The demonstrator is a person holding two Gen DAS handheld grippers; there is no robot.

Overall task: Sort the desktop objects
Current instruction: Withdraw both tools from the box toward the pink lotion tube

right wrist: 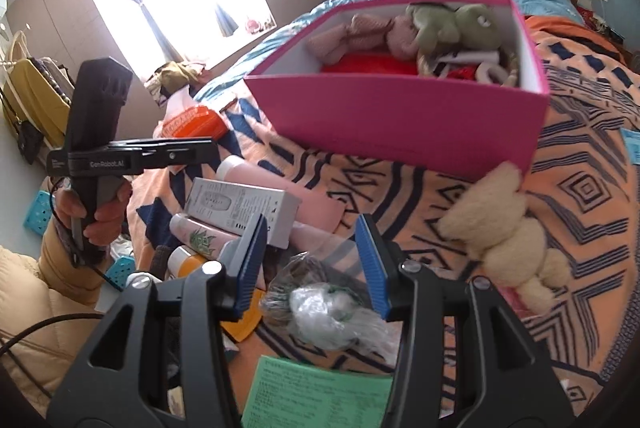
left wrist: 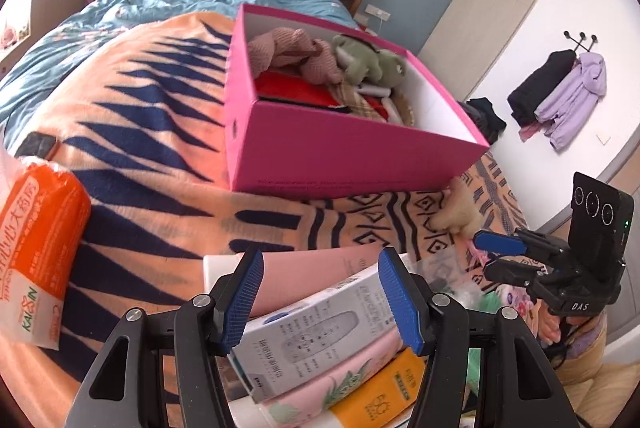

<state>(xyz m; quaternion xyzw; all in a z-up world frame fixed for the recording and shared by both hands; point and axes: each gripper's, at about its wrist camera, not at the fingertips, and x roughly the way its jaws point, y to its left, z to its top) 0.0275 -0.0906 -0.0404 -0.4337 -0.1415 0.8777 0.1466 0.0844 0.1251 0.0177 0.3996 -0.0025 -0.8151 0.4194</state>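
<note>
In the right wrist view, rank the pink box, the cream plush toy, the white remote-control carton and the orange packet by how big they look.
1. pink box
2. cream plush toy
3. white remote-control carton, close to the toy in apparent size, so that order is unsure
4. orange packet, which lies farther off

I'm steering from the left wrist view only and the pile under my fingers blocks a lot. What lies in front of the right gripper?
Observer: A crumpled clear plastic bag lies just ahead of the open right gripper, not gripped.
Operator: Anything nearer than that?
Observer: A green printed leaflet lies flat below the bag.
Operator: I see only part of the cream plush.
Observer: The whole cream plush toy lies on the blanket, right of the fingers, its top end at the pink box corner.
</note>
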